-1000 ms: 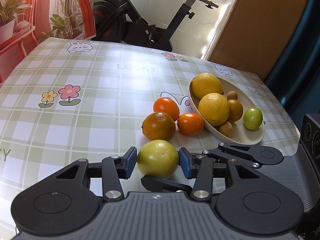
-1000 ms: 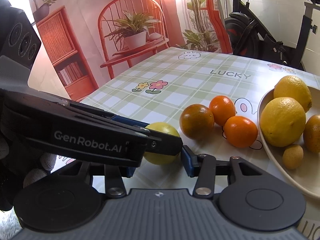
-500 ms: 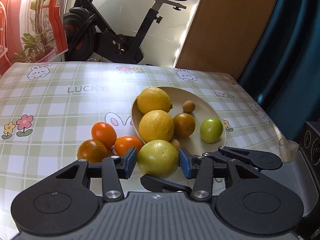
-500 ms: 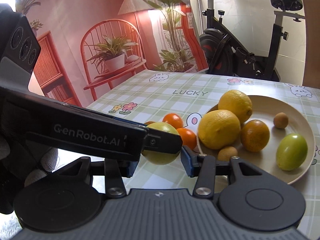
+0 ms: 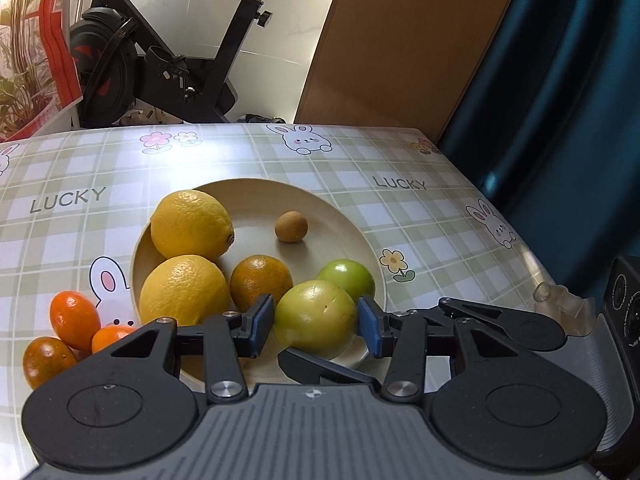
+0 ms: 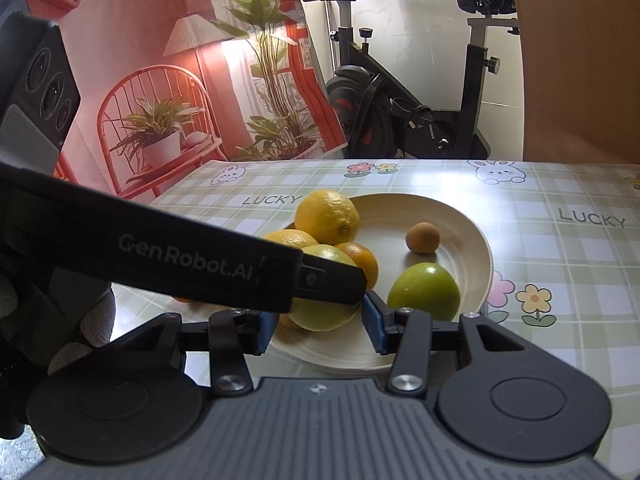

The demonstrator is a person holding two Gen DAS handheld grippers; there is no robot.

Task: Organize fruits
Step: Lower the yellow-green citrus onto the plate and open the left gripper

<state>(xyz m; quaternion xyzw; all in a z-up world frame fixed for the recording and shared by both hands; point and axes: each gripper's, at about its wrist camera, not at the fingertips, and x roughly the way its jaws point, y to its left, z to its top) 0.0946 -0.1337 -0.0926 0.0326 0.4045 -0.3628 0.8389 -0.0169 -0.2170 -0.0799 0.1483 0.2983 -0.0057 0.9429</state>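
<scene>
A yellow-green round fruit point(image 5: 316, 322) hangs over the near rim of the cream plate point(image 5: 256, 188). My left gripper point(image 5: 316, 328) is shut on it, blue pads pressing both sides. My right gripper point(image 6: 319, 330) is shut on the same fruit point(image 6: 324, 312), crosswise; one of its black fingers point(image 5: 320, 370) shows under the fruit. The left gripper's finger point(image 6: 328, 280) crosses the right wrist view and hides part of the fruit. In the plate lie two lemons point(image 5: 191, 224), a greenish orange point(image 5: 260, 280), a green fruit point(image 5: 348, 280) and a small brown fruit point(image 5: 291, 227).
Three small oranges point(image 5: 74, 320) lie on the checked tablecloth left of the plate. The table's right edge point(image 5: 516, 236) drops toward a dark blue curtain. An exercise bike point(image 5: 168, 60) stands beyond the far edge. A gloved hand point(image 6: 80, 320) grips the left tool.
Both grippers have carried the yellow-green fruit rightward, from the cloth beside the loose oranges to above the plate's near rim. Their grip has not changed.
</scene>
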